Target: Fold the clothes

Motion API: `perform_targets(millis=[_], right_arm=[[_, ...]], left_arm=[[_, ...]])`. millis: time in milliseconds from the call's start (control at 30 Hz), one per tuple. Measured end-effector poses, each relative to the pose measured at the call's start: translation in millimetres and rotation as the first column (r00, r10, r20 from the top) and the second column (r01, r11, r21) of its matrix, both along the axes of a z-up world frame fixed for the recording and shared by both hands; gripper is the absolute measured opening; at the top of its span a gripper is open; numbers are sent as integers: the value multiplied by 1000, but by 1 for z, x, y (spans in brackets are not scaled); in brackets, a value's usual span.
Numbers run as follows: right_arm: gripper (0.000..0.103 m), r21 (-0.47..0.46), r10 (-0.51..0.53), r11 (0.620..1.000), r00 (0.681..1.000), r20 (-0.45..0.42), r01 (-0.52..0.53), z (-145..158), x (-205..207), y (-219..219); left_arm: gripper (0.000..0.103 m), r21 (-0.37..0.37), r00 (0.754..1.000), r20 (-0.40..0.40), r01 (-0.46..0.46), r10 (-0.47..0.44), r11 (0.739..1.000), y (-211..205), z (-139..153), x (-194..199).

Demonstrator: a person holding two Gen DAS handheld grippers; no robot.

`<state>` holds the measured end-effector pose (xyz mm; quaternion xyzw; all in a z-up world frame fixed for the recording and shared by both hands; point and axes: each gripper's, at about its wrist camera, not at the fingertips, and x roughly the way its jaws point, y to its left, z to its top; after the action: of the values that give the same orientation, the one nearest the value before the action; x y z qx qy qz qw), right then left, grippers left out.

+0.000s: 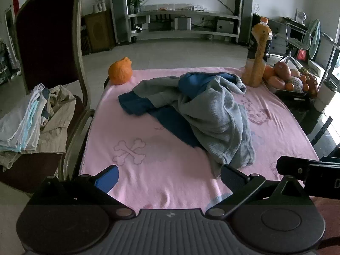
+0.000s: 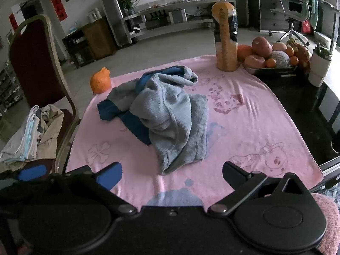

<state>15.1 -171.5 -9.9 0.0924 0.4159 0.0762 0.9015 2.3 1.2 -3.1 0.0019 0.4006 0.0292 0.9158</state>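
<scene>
1. Nearest the lens, the left gripper (image 1: 170,179) stands wide apart with nothing between its jaws, above the near hem of the pink blanket (image 1: 148,182); the right gripper (image 2: 172,176) is spread just as wide and empty too.
2. The grey-and-blue garment (image 1: 214,116) lies crumpled mid-blanket, at twelve o'clock from both grippers; its near tip comes close to the left gripper's black finger, whether touching I cannot tell.
3. Around it: a knobbly orange (image 1: 120,71) at eleven o'clock, a tall juice bottle (image 1: 258,53) at one o'clock, a tray of fruit (image 1: 291,78) just beside the bottle.
4. At nine o'clock, a dark-upholstered chair (image 1: 46,42) carries a stack of folded clothes (image 1: 27,119).
5. The garment is waffle-knit grey with smooth blue panels; the blanket is soft, printed with crossed bones and cartoon dogs.
</scene>
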Motion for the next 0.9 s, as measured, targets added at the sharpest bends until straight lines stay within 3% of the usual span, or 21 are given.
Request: perform_targets(millis=[900], right_arm=[[103, -5, 1, 1000, 1000, -7, -1, -1, 1, 0]], left_arm=[[102, 9, 1000, -1, 4, -4, 1000, -2, -1, 0]])
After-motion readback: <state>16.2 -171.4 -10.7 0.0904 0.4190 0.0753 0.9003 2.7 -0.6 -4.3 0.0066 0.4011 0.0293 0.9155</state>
